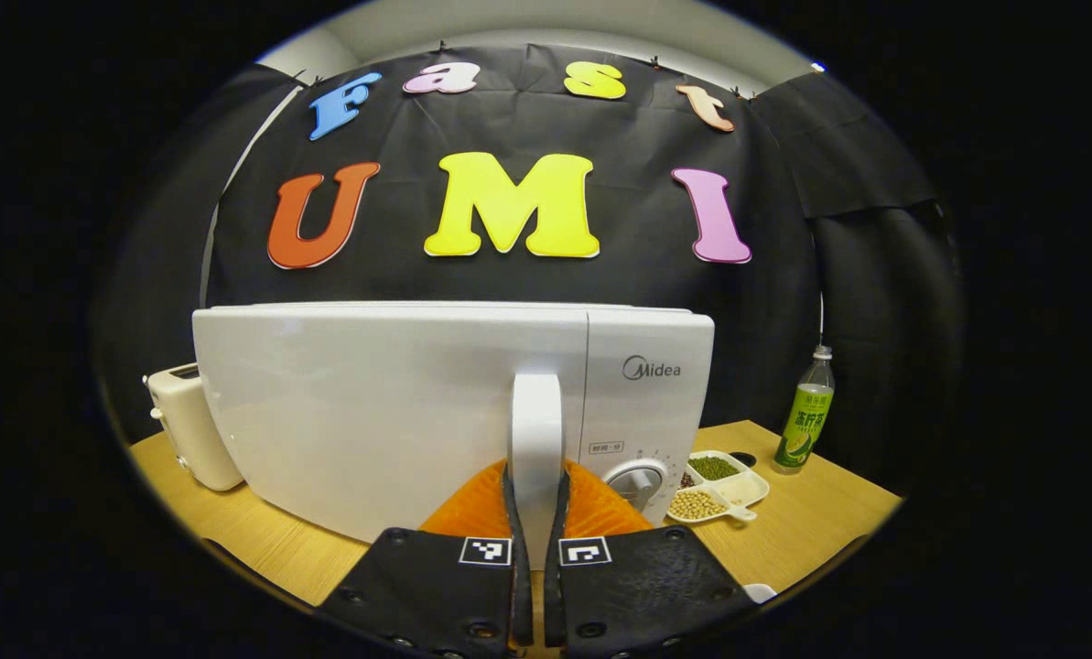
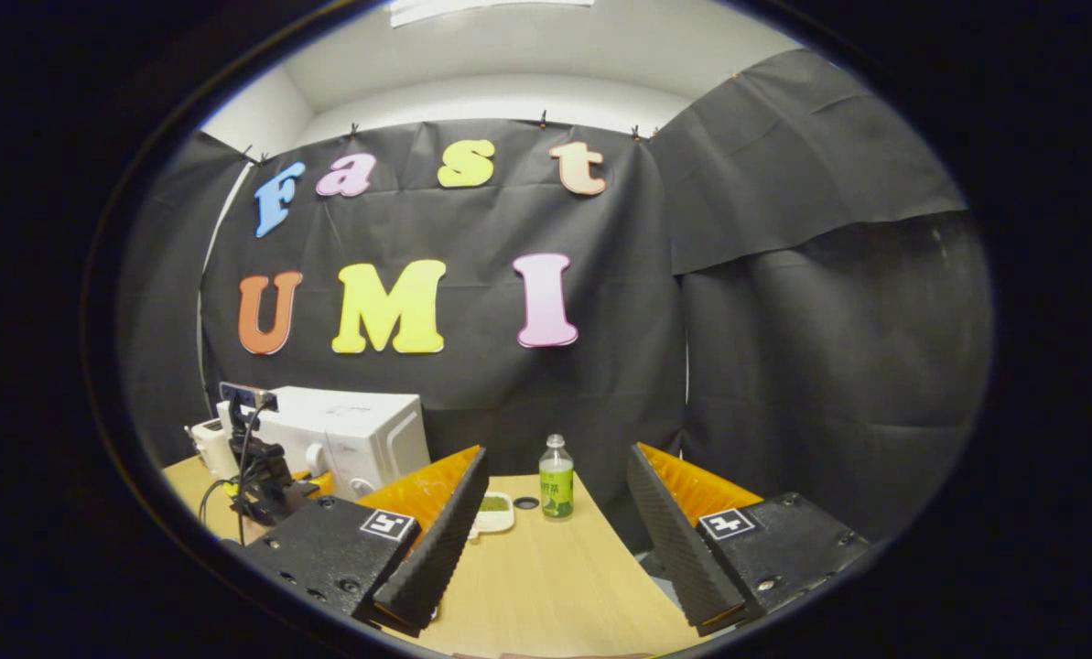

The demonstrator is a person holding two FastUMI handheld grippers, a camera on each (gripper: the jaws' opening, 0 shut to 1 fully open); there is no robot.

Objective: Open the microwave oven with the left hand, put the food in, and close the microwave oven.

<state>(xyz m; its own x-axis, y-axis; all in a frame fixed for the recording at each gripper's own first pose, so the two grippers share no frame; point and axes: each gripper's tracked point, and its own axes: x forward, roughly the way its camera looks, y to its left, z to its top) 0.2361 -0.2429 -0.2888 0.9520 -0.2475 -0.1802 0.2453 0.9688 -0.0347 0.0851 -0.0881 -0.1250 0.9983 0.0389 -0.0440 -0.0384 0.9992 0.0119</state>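
The white microwave [image 1: 390, 412] stands close in front in the left gripper view, and its door looks closed. My left gripper [image 1: 536, 471] is shut on the door's upright white handle [image 1: 536, 412], one orange-backed finger on each side. The food, a white divided dish [image 1: 719, 485] with green and yellow beans, lies on the table to the right of the microwave. In the right gripper view my right gripper [image 2: 557, 450] hangs open and empty over the table. Farther off in that view are the microwave [image 2: 353, 439], the dish [image 2: 492, 511] and the left gripper [image 2: 266, 476] at the door.
A green-labelled bottle [image 1: 806, 412] stands right of the dish, also ahead of the right gripper [image 2: 556, 480]. A cream toaster [image 1: 193, 426] sits left of the microwave. The wooden table [image 2: 546, 577] runs to the black cloth wall.
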